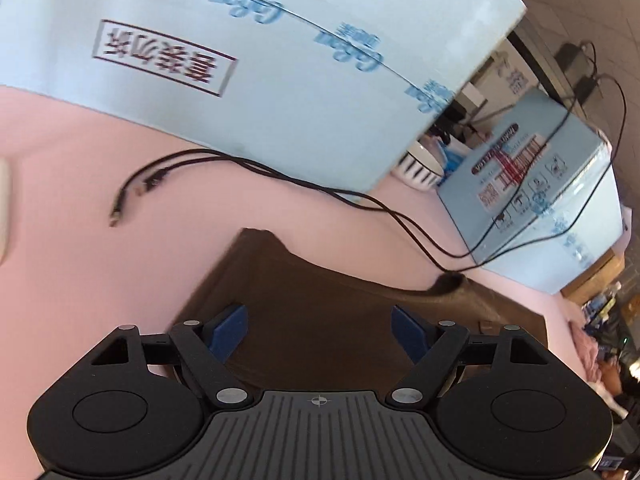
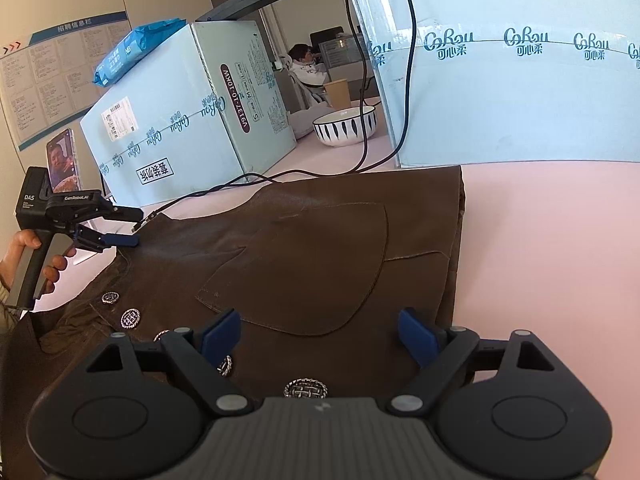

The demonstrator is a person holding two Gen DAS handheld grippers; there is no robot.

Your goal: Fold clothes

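Note:
A dark brown garment with metal buttons and a stitched pocket lies folded on the pink table. My right gripper is open just above its near part, fingers apart, nothing between them. In the left wrist view the same garment lies under my left gripper, which is open and empty. The left gripper also shows in the right wrist view, held by a hand at the garment's far left edge.
Large light-blue cartons stand at the back of the table, with a striped white bowl between them. Black cables run across the pink surface near the garment. A phone leans at the left.

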